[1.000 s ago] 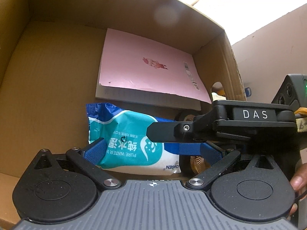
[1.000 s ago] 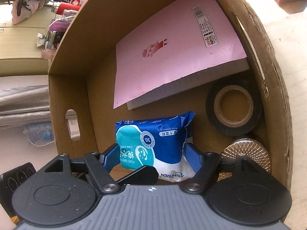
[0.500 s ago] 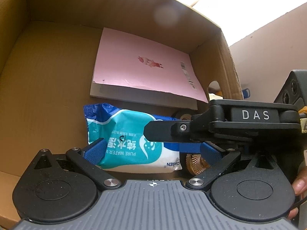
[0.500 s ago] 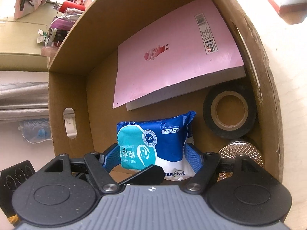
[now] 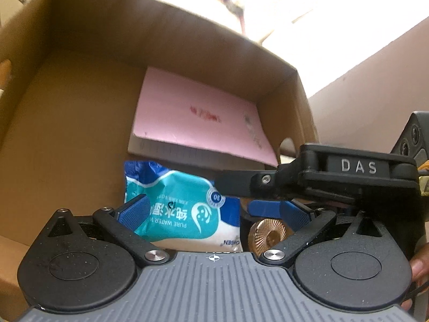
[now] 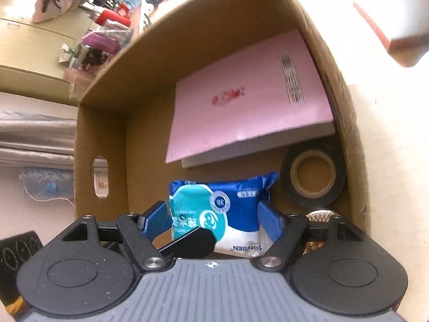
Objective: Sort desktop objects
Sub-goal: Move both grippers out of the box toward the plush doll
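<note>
A blue and teal wet-wipes pack (image 5: 185,209) (image 6: 217,214) lies on the floor of a cardboard box (image 5: 67,134) (image 6: 150,139). Behind it lies a pink notebook (image 5: 198,123) (image 6: 249,99). A black tape roll (image 6: 313,174) and a round gold ridged disc (image 5: 269,234) (image 6: 319,214) sit at the box's right side. My left gripper (image 5: 211,209) is open above the box, its fingers either side of the pack in view. My right gripper (image 6: 214,217) is open too, its blue pads flanking the pack without pressing it. It also shows in the left wrist view (image 5: 348,171).
The box walls have oval handle holes (image 6: 100,177) (image 5: 288,146). Beyond the box on the left is a cluttered shelf with bottles (image 6: 107,32). A hand (image 5: 419,268) holds the right gripper at the frame's right edge.
Both grippers have risen and pulled back from the box floor, so the pack and notebook look smaller and lower. The wipes pack stays lying in the box. Both jaws stay open.
</note>
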`<state>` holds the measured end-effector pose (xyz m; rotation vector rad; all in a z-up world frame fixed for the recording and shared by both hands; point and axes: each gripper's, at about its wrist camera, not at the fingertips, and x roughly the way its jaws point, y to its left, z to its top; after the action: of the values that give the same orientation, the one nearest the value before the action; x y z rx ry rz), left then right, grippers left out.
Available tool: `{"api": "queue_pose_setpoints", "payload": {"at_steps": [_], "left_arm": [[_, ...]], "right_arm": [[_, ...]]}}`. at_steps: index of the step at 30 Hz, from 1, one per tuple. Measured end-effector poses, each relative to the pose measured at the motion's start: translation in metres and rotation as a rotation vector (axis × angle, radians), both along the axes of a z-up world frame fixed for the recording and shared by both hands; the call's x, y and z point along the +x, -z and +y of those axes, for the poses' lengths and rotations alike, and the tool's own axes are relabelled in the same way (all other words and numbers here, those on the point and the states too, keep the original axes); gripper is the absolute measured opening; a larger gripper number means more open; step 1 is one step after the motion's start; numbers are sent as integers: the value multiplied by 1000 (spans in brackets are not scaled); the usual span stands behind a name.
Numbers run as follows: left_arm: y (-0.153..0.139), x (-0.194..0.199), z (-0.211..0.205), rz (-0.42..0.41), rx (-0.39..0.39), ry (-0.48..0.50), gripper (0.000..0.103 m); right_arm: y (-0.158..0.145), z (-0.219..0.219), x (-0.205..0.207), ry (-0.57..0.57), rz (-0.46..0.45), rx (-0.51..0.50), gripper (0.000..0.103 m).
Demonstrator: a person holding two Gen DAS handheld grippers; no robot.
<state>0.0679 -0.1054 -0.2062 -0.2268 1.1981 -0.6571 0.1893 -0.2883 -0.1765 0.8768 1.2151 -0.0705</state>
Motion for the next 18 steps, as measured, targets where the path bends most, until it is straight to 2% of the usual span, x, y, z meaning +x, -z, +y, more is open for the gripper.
{"api": "queue_pose_setpoints", "payload": {"at_steps": [4, 9, 14, 18], "left_arm": [[-19, -14, 13, -76, -18, -86, 103], [-46, -39, 36, -194, -7, -230, 103], [-73, -68, 71, -330, 56, -388, 103], [-86, -94, 106, -398, 148, -522, 103]], "right_arm": [[-21, -1, 1, -13, -70, -32, 78], [-62, 11, 9, -104, -214, -93, 82], [-99, 48, 18, -271, -362, -154, 89], [-121, 94, 19, -428, -493, -199, 99]]}}
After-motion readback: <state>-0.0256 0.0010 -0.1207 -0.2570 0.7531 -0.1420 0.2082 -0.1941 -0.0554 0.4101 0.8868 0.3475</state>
